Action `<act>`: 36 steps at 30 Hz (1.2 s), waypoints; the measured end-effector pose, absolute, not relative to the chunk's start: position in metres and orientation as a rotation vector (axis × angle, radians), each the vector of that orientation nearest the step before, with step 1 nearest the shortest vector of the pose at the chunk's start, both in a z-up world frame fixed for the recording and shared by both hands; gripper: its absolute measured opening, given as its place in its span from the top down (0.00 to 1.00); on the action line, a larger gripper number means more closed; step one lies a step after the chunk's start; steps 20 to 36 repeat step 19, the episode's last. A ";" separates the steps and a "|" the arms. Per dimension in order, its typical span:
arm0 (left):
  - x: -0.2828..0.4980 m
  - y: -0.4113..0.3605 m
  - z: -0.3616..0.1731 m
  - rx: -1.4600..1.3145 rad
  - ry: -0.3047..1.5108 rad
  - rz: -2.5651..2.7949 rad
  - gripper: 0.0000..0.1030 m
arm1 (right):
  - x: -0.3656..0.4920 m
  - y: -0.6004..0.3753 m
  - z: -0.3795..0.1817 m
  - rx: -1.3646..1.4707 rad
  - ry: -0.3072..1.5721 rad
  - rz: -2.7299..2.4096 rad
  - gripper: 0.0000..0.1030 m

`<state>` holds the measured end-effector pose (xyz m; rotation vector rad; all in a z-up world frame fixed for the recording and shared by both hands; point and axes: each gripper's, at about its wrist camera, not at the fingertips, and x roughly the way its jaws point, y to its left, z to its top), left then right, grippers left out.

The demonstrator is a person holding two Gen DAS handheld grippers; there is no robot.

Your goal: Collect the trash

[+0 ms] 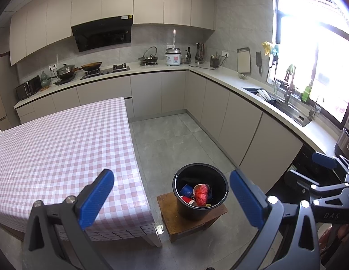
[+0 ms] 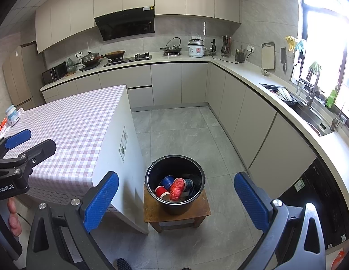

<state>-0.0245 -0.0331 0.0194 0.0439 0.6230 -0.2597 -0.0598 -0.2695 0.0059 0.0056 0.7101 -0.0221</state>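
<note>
2 grippers are held spread and empty above the black bucket (image 2: 175,184), the left gripper (image 1: 172,200) and the right gripper (image 2: 176,199) each with blue pads wide apart; any remaining trash would best be sought on the checked table (image 1: 62,139) left of the bucket before anything is closed on. Inside the bucket, which is seated on a wooden stool (image 2: 174,213), a red crumpled bag (image 2: 175,189), a red cup (image 2: 161,190) and a blue cup (image 2: 167,180) are seen piled together.

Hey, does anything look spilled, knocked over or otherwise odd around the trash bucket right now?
Nothing stands out. The black plastic bucket sits upright on the small wooden stool, trash inside, with no spill on the grey tiled floor.
</note>
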 end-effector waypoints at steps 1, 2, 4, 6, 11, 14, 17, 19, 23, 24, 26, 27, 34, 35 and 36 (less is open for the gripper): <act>-0.024 -0.034 0.019 0.048 0.623 -0.260 0.00 | -0.059 -0.270 0.006 0.006 0.711 -0.022 0.00; -0.024 -0.034 0.018 0.053 0.623 -0.261 0.00 | -0.059 -0.270 0.006 0.007 0.710 -0.023 0.00; -0.024 -0.036 0.017 0.059 0.629 -0.261 0.00 | -0.059 -0.270 0.006 0.009 0.709 -0.024 0.00; -0.022 -0.036 0.015 0.054 0.635 -0.264 0.00 | -0.059 -0.271 0.006 0.010 0.707 -0.026 0.00; -0.018 -0.034 0.013 0.050 0.651 -0.265 0.00 | -0.059 -0.272 0.007 0.011 0.701 -0.030 0.00; -0.018 -0.035 0.012 0.053 0.657 -0.270 0.00 | -0.059 -0.272 0.007 0.012 0.701 -0.029 0.00; -0.018 -0.036 0.011 0.051 0.666 -0.272 0.00 | -0.058 -0.274 0.007 0.015 0.702 -0.029 0.00; -0.017 -0.036 0.010 0.045 0.674 -0.275 0.00 | -0.056 -0.274 0.007 0.017 0.704 -0.029 0.00; -0.017 -0.036 0.010 0.045 0.674 -0.275 0.00 | -0.056 -0.274 0.007 0.017 0.704 -0.029 0.00; -0.017 -0.036 0.010 0.045 0.674 -0.275 0.00 | -0.056 -0.274 0.007 0.017 0.704 -0.029 0.00; -0.017 -0.036 0.010 0.045 0.674 -0.275 0.00 | -0.056 -0.274 0.007 0.017 0.704 -0.029 0.00; -0.017 -0.036 0.010 0.045 0.674 -0.275 0.00 | -0.056 -0.274 0.007 0.017 0.704 -0.029 0.00; -0.017 -0.036 0.010 0.045 0.674 -0.275 0.00 | -0.056 -0.274 0.007 0.017 0.704 -0.029 0.00; -0.017 -0.036 0.010 0.045 0.674 -0.275 0.00 | -0.056 -0.274 0.007 0.017 0.704 -0.029 0.00; -0.017 -0.036 0.010 0.045 0.674 -0.275 0.00 | -0.056 -0.274 0.007 0.017 0.704 -0.029 0.00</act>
